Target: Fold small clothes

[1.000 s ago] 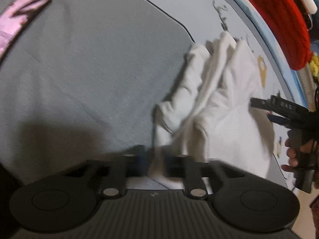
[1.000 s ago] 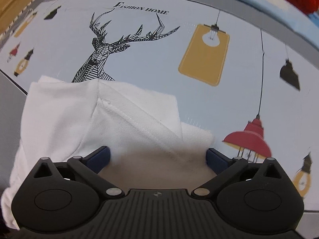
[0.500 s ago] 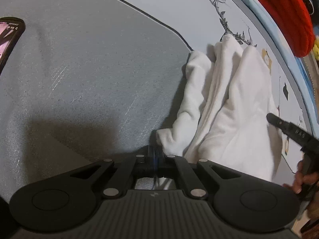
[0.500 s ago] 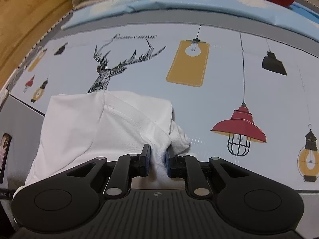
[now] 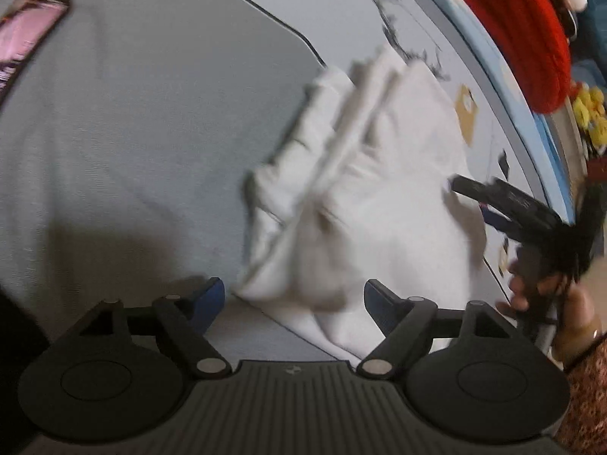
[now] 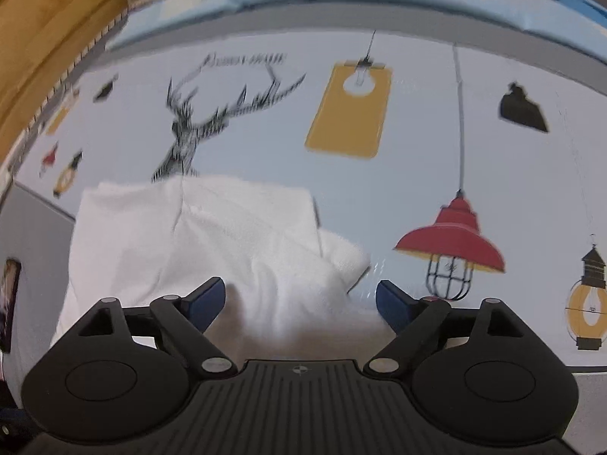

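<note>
Both your claws, left and right, have just sprung wide, released. The cloth lies between each pair of jaws, ungripped, running near to far

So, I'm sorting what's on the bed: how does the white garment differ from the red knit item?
The white garment lies folded in layers on the printed sheet, between the grippers; the red knit item sits at the far edge, out of their reach. The white cloth looks smooth, the red one ribbed. Both are soft textiles.
</note>
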`<state>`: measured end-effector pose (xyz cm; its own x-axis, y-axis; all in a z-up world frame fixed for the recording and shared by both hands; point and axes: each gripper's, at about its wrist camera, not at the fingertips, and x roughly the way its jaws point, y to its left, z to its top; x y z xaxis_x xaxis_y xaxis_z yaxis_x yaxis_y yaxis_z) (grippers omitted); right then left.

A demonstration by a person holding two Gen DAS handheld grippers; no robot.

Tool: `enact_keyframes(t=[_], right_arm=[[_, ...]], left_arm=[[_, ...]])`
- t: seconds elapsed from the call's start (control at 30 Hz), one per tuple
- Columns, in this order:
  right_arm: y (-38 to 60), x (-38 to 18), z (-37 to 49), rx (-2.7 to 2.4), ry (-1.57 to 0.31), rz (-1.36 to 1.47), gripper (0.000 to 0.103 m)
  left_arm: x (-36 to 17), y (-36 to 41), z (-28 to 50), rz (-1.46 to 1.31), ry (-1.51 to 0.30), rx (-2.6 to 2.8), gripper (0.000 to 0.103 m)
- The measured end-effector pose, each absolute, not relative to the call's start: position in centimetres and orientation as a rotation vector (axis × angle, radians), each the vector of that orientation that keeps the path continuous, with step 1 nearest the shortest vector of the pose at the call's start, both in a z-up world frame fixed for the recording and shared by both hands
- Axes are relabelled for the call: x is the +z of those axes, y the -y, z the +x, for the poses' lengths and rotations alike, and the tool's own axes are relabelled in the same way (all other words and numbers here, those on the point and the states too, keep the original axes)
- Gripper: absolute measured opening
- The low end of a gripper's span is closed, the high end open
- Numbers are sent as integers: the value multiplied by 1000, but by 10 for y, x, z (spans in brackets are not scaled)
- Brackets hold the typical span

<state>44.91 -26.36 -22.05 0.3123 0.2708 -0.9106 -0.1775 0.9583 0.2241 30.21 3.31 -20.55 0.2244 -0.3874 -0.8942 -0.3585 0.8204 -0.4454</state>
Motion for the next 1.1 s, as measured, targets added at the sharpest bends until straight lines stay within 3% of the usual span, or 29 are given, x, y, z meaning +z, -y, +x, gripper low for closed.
enact_keyframes(t=[0.1, 0.23, 0.33, 0.37, 0.4, 0.5, 0.57, 0.77, 1.1], right_arm=[[252, -223, 451, 293, -1221, 19, 96], [252, -227, 456, 281, -1254, 31, 97], [256, -229, 457, 307, -1272, 72, 91], [256, -228, 457, 328, -1268, 85, 80], [256, -226, 457, 355, -1263, 99, 62], [254, -222, 457, 379, -1274, 112, 43], [257, -218, 458, 377, -1281, 116, 36], [280, -217, 435, 309, -1233, 209, 30], [311, -248, 323, 11, -915, 757, 26]], left_arm=[[-219, -27, 314, -653, -1404, -27, 81], [-239, -38, 323, -686, -1430, 47, 35], [-240, -41, 323, -692, -1419, 34, 22], [-240, -38, 324, -670, -1413, 25, 20], [-239, -34, 326, -645, -1406, 19, 19], [-240, -32, 331, -626, -1409, 6, 17], [-243, -37, 335, -633, -1416, -11, 17], [-233, -49, 369, -471, -1381, -80, 16], [-211, -8, 528, -17, -1296, -259, 15]])
